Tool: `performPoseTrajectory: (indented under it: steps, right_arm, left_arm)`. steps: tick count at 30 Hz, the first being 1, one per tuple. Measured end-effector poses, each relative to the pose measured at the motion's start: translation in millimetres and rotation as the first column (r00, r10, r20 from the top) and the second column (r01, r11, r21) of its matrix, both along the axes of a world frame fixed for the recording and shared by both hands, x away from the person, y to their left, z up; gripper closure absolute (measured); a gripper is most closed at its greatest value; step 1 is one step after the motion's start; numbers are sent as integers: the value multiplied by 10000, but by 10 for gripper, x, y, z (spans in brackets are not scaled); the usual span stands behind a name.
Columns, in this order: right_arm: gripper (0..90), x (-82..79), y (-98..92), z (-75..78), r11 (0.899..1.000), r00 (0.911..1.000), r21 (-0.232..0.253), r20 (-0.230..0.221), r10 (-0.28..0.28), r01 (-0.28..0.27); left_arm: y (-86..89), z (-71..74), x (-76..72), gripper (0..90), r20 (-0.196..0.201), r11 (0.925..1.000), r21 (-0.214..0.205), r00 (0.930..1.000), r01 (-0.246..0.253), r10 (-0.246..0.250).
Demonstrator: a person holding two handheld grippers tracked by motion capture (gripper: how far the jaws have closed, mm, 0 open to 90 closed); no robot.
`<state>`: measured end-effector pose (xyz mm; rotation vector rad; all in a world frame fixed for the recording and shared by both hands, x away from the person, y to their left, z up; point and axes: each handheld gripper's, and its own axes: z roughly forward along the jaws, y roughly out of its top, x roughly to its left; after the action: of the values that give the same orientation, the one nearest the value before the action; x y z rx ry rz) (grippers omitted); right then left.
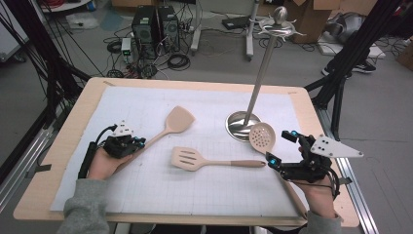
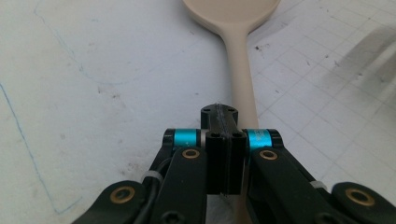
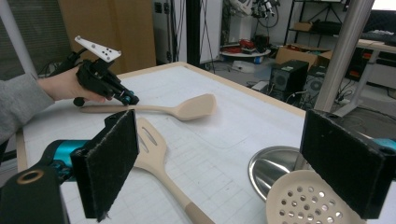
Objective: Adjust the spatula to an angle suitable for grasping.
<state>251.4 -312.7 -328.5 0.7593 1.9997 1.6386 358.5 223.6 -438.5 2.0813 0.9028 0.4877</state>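
High view, nearest the person: the left hand-held gripper sits low on the surface, its jaws pressed together over the handle of the solid spatula. In the left gripper view the two black jaws meet with no gap, and the pale handle runs out from under them toward the blade at the top; whether the pads actually pinch the handle or only rest above it cannot be told. On the other side, the right hand-held gripper has its jaws wide apart, with nothing between the pads. It hovers just beside the perforated skimmer, whose round head lies in front of it, its handle running back under that gripper.

Between the two hands lies the slotted spatula, flat on the white gridded mat, its handle pointing toward the right hand-held gripper.

Farther out, the solid spatula's blade rests on the mat, angled away from the left hand. Beyond the skimmer stands the utensil stand, its round steel base on the mat and its pole rising to hooks at the top.
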Motion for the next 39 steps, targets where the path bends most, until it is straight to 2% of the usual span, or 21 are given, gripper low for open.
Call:
performPoseTrajectory:
  steps: [3,6,7,10,11,13,14,15,16,17,18,20,21,25,27,30,32,33,34,35,39]
  right_arm:
    - [106,8,0,-5,10000,10000,-21,33,5,-4]
    - [107,15,9,-7,10000,10000,-25,6,30,-30]
    - [107,15,9,-7,10000,10000,-25,6,30,-30]
    - [107,15,6,-5,10000,10000,-39,26,32,-32]
    - [106,14,1,-3,10000,10000,-4,20,-11,11]
    - [107,13,-4,-1,10000,10000,-5,27,-9,9]
    - [107,11,-10,0,10000,10000,10,59,-2,2]
    - [107,11,-10,0,10000,10000,10,59,-2,2]
    - [107,10,-11,-6,10000,10000,-5,42,-25,25]
    - [106,10,-12,-12,10000,10000,-12,15,-28,28]
    - [107,14,-12,-17,10000,10000,12,-20,-11,11]
    - [106,17,-15,-22,10000,10000,-7,-69,-43,43]
    - [106,30,-13,-30,10000,9999,-1,-102,-76,76]
    - [106,35,0,-24,10000,10000,-33,-45,-59,58]
    - [107,32,9,-16,10000,10000,-70,-24,-32,32]
    - [106,39,14,-12,10000,10000,-32,-25,-10,10]
    - [107,46,16,-17,10000,10000,-14,-45,19,-19]
    - [107,48,18,-17,10000,10000,-14,-38,27,-27]
    - [107,48,18,-17,10000,10000,-14,-38,27,-27]
    - [107,46,25,-12,10000,10000,-7,-47,73,-73]
    - [107,45,23,-4,10000,9999,-17,47,92,-92]
  left_arm:
    - [-1,-2,-10,896,-373,9993,-79,9987,353,-355]
    - [-34,-12,-30,896,-746,9970,-67,9943,765,-768]
    - [-34,-12,-30,896,-746,9970,-67,9943,765,-768]
    - [-77,-5,-73,895,-961,9886,-56,9840,1503,-1502]
    - [-77,-5,-73,895,-961,9886,-56,9840,1503,-1502]
    - [-87,0,-75,895,-829,9892,32,9859,1464,-1456]
    - [-80,5,-69,895,-700,9919,45,9895,1267,-1261]
    - [-67,12,-62,895,-605,9939,-76,9921,1097,-1100]
    - [-25,48,-49,895,-225,9971,-346,9974,676,-684]
    - [-25,48,-49,895,-225,9971,-346,9974,676,-684]
    - [-2,78,-48,895,-83,9970,-519,9983,577,-583]
    - [-5,134,-55,896,405,9913,-1095,9967,737,-697]
    - [-37,148,-58,895,608,9888,-1197,9947,895,-827]
    - [-197,145,-22,895,860,9882,-687,9876,1372,-1312]
    - [-267,138,10,895,758,9896,-435,9882,1369,-1334]
    - [-411,157,51,896,752,9869,-166,9845,1603,-1586]
    - [-440,161,70,895,730,9866,-58,9840,1631,-1623]
    - [-462,153,87,895,789,9859,-248,9834,1657,-1633]
    - [-475,154,120,895,604,9848,-223,9835,1724,-1708]
    - [-497,148,141,895,552,9870,-129,9857,1599,-1590]
    - [-564,117,249,896,203,9865,-73,9863,1638,-1637]
